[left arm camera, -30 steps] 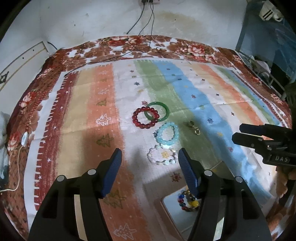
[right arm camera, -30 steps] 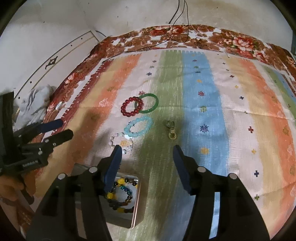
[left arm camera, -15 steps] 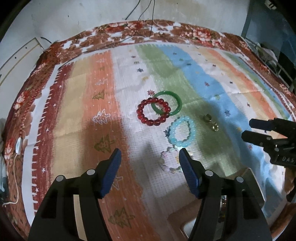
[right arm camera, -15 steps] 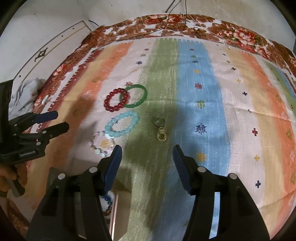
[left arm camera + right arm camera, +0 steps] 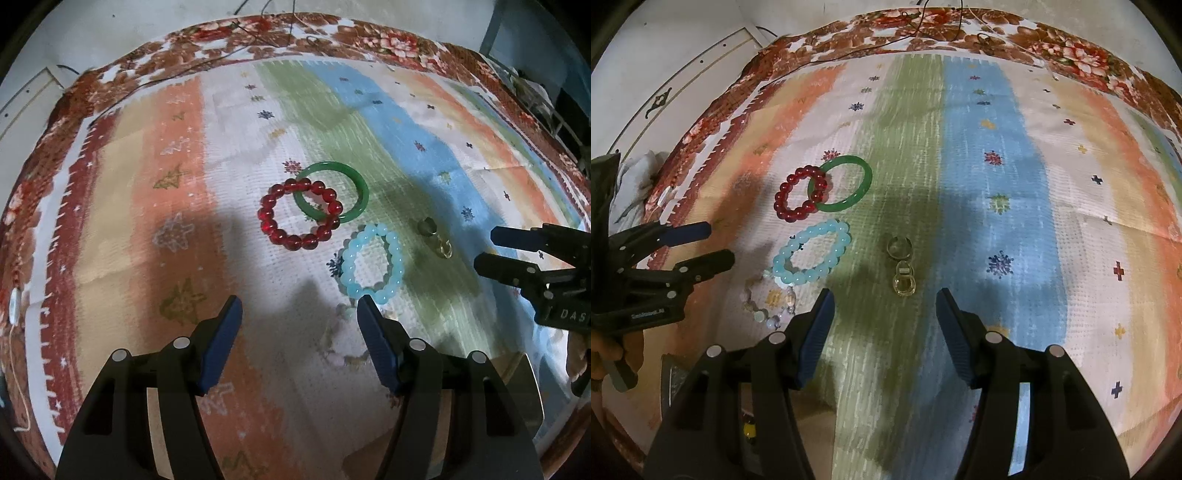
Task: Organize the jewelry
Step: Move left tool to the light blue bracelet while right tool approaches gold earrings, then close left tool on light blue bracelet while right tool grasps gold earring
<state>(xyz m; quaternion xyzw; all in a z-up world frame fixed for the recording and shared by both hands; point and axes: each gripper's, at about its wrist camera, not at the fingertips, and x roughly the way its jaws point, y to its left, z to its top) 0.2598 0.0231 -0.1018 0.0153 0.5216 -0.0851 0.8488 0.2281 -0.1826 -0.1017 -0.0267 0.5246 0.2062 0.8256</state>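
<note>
Both tongs spread wide, nothing between the fingers: left gripper (image 5: 299, 314) low over the striped cloth (image 5: 155, 206), right gripper (image 5: 884, 308) low over the green and blue stripes. Jewelry clustered mid-cloth, well in from every border: red bead bracelet (image 5: 300, 214) overlapping the green bangle (image 5: 332, 192), light blue bead bracelet (image 5: 371, 266) just below them, two small rings (image 5: 901, 266) beside it on the green stripe, one silvery, one gold, touching or nearly so. Pale bead bracelet (image 5: 772, 302) nearest the grippers, in shadow, partly behind the right fingertip of the left gripper in the left view; bead colours hard to read. Open cloth to the left over the orange stripes and to the right over the blue and cream bands. Flowered red-brown border (image 5: 1071, 55) round the far edge, dark cables (image 5: 221, 55) trailing across it. Box (image 5: 524, 373) at the near edge cut off behind the gripper bodies; only a corner and a yellow bead (image 5: 750, 430) visible. Far right of the left view dark, contents unclear. Crumpled white cloth (image 5: 635, 173) at the left margin.
</note>
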